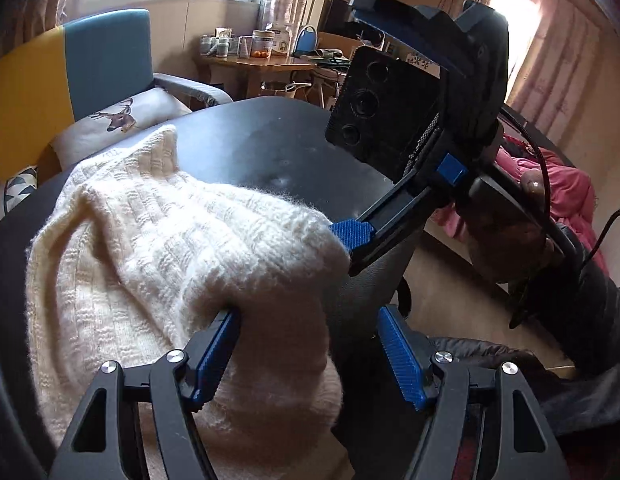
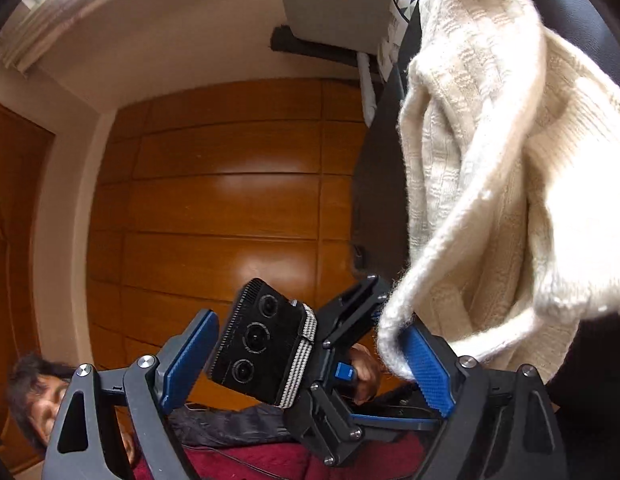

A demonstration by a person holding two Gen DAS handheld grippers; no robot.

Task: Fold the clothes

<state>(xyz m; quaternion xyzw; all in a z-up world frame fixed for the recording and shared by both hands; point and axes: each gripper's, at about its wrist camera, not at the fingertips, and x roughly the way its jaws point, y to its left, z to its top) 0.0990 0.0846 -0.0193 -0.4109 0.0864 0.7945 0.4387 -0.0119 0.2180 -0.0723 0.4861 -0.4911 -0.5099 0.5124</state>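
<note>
Only the left wrist view shows the round black table [image 1: 277, 140], where the cream waffle-knit sweater [image 1: 157, 240] lies heaped; the left gripper [image 1: 310, 356] gapes wide, fuzzy knit draped over one ribbed blue finger. In the right wrist view, the right gripper [image 2: 310, 360] also stands wide, the sweater's hem touching one finger.

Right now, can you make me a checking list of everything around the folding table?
Surface: dark table, near part covered by the sweater.
Job's things: cream knitted sweater, bunched up, not folded flat.
Clutter: nothing seen on the table's bare part; pink garment lies off to one side.
Grippers: left gripper open, sweater draped over one finger; right gripper open, sweater edge hooked over one finger.
Cables: black cable by the right gripper.
Surroundings: blue-and-yellow armchair, deer cushion, side table with bottles, wooden wall panels.
</note>
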